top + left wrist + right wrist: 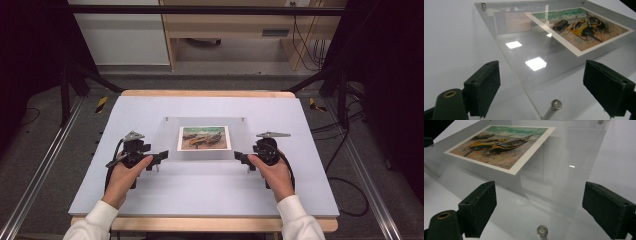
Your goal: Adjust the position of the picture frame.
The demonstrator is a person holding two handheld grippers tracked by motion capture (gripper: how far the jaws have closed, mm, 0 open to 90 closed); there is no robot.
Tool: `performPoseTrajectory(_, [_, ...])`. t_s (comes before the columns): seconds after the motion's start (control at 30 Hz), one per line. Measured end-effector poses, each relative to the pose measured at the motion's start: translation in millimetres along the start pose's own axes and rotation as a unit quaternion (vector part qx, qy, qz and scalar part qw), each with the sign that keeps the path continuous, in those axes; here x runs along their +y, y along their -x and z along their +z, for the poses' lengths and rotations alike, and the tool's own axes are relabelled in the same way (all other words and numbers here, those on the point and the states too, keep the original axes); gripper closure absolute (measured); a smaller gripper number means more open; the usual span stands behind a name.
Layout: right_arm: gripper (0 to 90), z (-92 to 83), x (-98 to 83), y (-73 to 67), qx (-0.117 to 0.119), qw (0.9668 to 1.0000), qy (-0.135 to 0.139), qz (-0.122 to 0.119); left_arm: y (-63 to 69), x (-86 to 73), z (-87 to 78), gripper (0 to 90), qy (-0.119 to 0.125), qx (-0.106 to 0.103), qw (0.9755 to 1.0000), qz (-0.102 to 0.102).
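A wooden table [210,93] carries a pale grey board [210,190] covering nearly its whole top. A clear acrylic frame [165,137] stands at the board's centre.

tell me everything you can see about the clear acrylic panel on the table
The clear acrylic panel is a flat, rectangular, glossy sheet that mirrors the ceiling lights. It stands just above the grey table mat on small metal standoff pegs at its corners. A picture of boats lies flat at its middle. The left gripper and right gripper face its near corners with jaws open, not touching it.
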State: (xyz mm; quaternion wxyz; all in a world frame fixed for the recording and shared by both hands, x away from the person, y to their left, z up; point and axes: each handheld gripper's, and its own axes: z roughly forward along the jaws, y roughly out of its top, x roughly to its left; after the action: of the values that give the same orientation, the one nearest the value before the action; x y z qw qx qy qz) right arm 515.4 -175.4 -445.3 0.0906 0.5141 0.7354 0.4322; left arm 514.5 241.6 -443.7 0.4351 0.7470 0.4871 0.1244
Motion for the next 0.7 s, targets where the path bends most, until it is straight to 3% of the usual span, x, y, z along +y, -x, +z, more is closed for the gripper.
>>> performPoseTrajectory(0.27, [12.6, 0.8, -0.2, 0.8, 0.001, 1.0, -0.001, 0.009, 0.3, -2.1, 4.7, 14.0, 0.0, -0.025, 0.9994, -0.024])
performPoseTrajectory(0.47, [12.5, 0.9, -0.1, 0.8, 0.001, 1.0, -0.002, 0.009, 1.9, -2.4, 5.8, 13.5, -0.001, -0.027, 0.9992, -0.03])
performPoseTrajectory(0.7, [12.2, 1.6, -0.2, 2.4, 0.006, 0.9999, -0.004, 0.016, 0.0, -3.0, 8.7, 12.6, -0.004, -0.033, 0.998, -0.053])
